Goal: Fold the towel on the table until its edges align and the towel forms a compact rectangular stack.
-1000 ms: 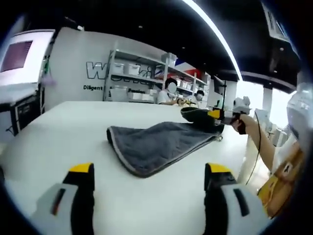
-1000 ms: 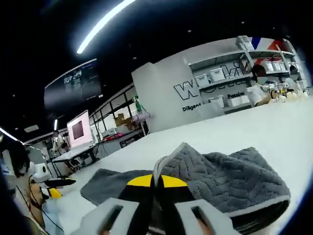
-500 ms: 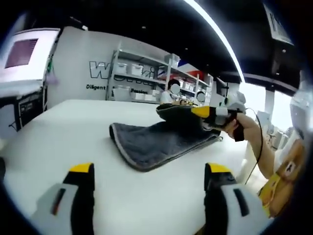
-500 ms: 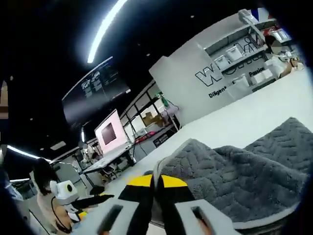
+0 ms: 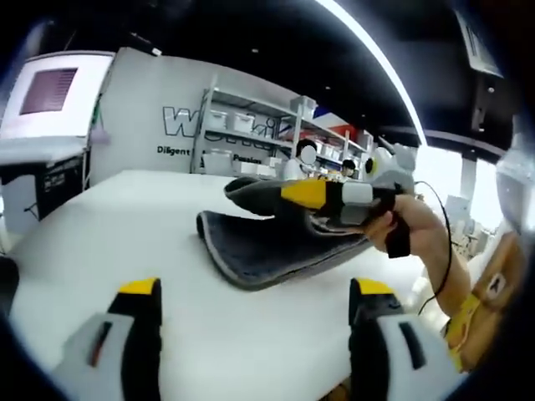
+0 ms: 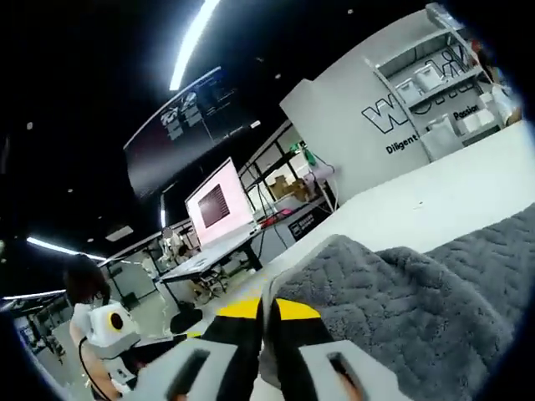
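The wall lettering reads "W…" and "Diligent". My right hand-held gripper (image 6: 266, 334) is pinching the grey textured towel (image 5: 267, 246) and lifting its edge over the white tabletop (image 5: 125, 234); my left hand-held gripper (image 5: 251, 334) is hovering spread, nearer me.

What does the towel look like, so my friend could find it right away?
Look at the big white table in the middle of the room. On it lies a dark grey, fluffy towel with a zigzag weave and a pale trim along its edge. It is the soft thing there, and the right gripper is pinching one edge and lifting it.
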A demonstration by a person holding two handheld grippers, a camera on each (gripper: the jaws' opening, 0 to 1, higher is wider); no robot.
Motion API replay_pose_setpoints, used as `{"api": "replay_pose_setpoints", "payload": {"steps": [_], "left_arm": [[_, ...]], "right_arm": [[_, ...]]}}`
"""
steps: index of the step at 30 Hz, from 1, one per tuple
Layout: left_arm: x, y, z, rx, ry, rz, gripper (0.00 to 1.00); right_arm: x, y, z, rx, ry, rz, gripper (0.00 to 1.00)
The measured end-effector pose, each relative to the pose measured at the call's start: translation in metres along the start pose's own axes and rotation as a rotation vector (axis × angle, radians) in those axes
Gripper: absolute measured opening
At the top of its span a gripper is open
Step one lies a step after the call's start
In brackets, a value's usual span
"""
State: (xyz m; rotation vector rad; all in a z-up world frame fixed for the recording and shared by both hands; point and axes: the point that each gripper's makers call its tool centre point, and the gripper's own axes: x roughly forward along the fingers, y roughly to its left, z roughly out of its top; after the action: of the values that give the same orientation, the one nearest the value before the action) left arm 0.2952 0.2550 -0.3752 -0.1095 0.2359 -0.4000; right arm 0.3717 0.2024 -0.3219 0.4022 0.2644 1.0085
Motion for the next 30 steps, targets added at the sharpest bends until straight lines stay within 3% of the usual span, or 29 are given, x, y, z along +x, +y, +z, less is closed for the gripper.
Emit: {"api": "replay_pose_setpoints", "payload": {"steps": [6,12,15,18,25,30], "left_arm": [[-0.003,0.004,0.001,-0.009,-0.005,0.016,0.98],[-0.005,0.007,0.001,-0.01,-0.001,0.029,0.98],[-0.006,0.008,0.001,-0.014,0.002,0.034,0.97],[-0.007,0.008,0.001,-0.019,-0.002,0.038,0.97],[-0.007,0.005,0.001,-0.026,0.002,0.042,0.97],[-0.009,0.002,0.001,-0.023,0.006,0.046,0.97]], "right_arm": [[0.007,0.015,0.003,-0.059,-0.002,0.012,0.05],[0.026,0.023,-0.039,-0.053,0.135,0.053,0.05],[0.03,0.016,-0.061,-0.111,0.231,0.037,0.06],[0.033,0.015,-0.07,-0.113,0.251,0.037,0.06],[0.032,0.013,-0.082,-0.136,0.301,0.046,0.11],[0.02,0.022,-0.072,-0.032,0.276,0.118,0.19]]}}
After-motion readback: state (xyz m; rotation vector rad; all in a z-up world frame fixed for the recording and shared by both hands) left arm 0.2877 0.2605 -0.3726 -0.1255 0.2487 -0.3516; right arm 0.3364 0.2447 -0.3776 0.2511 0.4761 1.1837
